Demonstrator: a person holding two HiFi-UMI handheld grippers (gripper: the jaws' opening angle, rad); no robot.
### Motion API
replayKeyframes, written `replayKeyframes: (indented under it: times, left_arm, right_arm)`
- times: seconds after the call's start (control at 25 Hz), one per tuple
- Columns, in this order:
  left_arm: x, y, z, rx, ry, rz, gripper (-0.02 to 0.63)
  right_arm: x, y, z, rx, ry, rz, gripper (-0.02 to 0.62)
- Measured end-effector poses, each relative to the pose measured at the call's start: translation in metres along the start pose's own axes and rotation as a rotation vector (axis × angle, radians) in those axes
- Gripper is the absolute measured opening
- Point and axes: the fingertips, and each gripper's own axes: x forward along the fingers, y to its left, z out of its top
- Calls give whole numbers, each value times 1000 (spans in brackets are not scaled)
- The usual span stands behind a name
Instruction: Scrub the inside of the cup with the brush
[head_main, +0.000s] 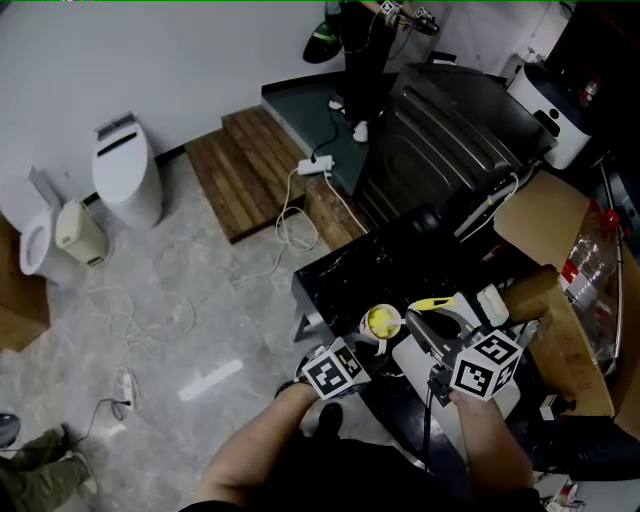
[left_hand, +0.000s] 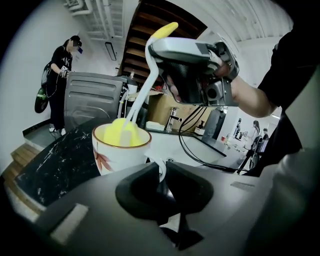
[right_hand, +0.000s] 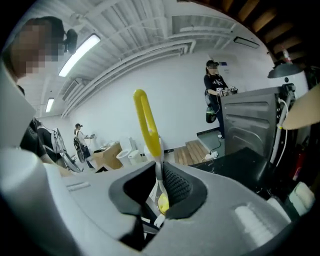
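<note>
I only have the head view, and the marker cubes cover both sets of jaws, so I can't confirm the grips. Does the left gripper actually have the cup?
Observer: Yes. In its own view, the left gripper is shut on the handle of the white cup.
Operator: And the right gripper?
Observer: The right gripper is shut on the brush, whose yellow end sticks out past the jaws.
Operator: Is the yellow in the cup liquid?
Observer: No, it is the brush's yellow head, inside the rim, with the white stem slanting up from it.
</note>
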Motion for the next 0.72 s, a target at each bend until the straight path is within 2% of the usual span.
replayKeyframes:
  times: [0.24, 0.4, 0.6, 0.72]
  left_arm:
    - [0, 0, 0, 7, 4, -16, 62]
    - [-1, -1, -1, 13, 6, -31, 61]
    - [-2, -1, -1, 20, 0, -43, 61]
    - [-1, -1, -1, 21, -1, -47, 61]
  right_arm:
    - [-3, -3, 27, -53, -37, -23, 42]
    - [12, 4, 7, -105, 31, -20, 41]
    - [28, 11, -8, -79, 60, -8, 49]
    - [28, 8, -8, -151, 120, -49, 46]
